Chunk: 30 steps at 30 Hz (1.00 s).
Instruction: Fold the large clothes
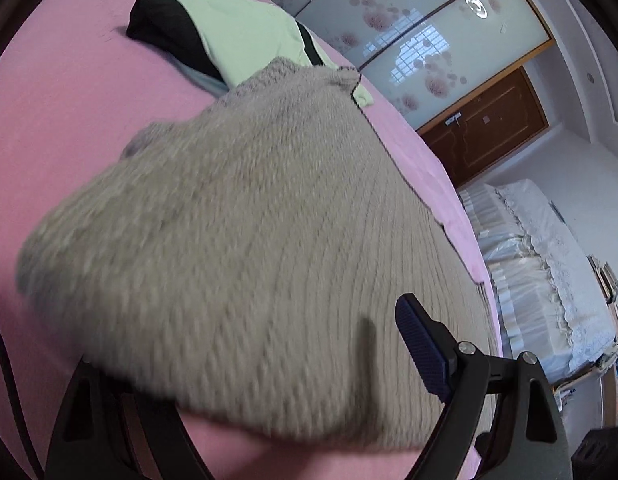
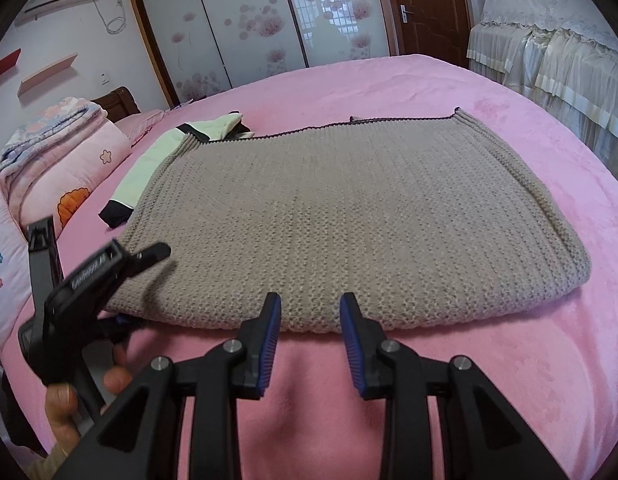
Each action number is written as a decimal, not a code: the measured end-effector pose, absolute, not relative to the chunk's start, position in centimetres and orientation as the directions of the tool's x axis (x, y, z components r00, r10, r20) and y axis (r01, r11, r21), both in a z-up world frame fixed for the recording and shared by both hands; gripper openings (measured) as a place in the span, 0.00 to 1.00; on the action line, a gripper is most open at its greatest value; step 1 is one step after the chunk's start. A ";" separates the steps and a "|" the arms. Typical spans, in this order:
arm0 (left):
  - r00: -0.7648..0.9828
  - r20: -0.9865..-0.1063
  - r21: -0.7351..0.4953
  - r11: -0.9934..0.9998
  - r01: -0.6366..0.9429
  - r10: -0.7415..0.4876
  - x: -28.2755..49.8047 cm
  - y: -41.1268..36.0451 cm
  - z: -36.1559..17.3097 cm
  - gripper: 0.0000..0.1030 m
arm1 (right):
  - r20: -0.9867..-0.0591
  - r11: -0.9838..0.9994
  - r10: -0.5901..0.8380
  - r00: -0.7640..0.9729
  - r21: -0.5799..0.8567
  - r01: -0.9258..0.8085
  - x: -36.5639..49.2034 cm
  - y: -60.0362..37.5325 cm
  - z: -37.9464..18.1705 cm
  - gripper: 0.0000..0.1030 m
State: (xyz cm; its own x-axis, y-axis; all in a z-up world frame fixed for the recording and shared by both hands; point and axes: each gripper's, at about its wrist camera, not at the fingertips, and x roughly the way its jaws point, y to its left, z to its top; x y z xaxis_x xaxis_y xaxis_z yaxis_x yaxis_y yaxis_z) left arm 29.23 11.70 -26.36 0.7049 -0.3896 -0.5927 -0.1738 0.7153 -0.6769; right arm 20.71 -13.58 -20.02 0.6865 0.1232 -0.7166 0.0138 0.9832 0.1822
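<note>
A large beige chunky-knit sweater point(image 2: 341, 216) is laid flat on a pink fleece bedspread point(image 2: 489, 360), folded into a broad, roughly rectangular slab. Vertical ribbing is seen running across its upper face, and a thin dark trim is visible along the far edge. The near edge is a thick, rounded fold, and the right side is doubled under into a soft bulge. Its far left corner is laid over a second garment, a pale green and black jacket point(image 2: 157, 160), which is spread on the bedspread and partly covered. In the left wrist view the sweater point(image 1: 245, 240) is blurred, with the jacket point(image 1: 229, 36) seen beyond it.
</note>
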 end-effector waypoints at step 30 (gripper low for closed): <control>0.834 -0.482 -0.191 0.961 0.201 -0.270 30.2 -9.5 -8.4 0.18 | -0.707 0.936 0.227 0.670 0.349 0.051 25.1 -22.7 -20.3 0.11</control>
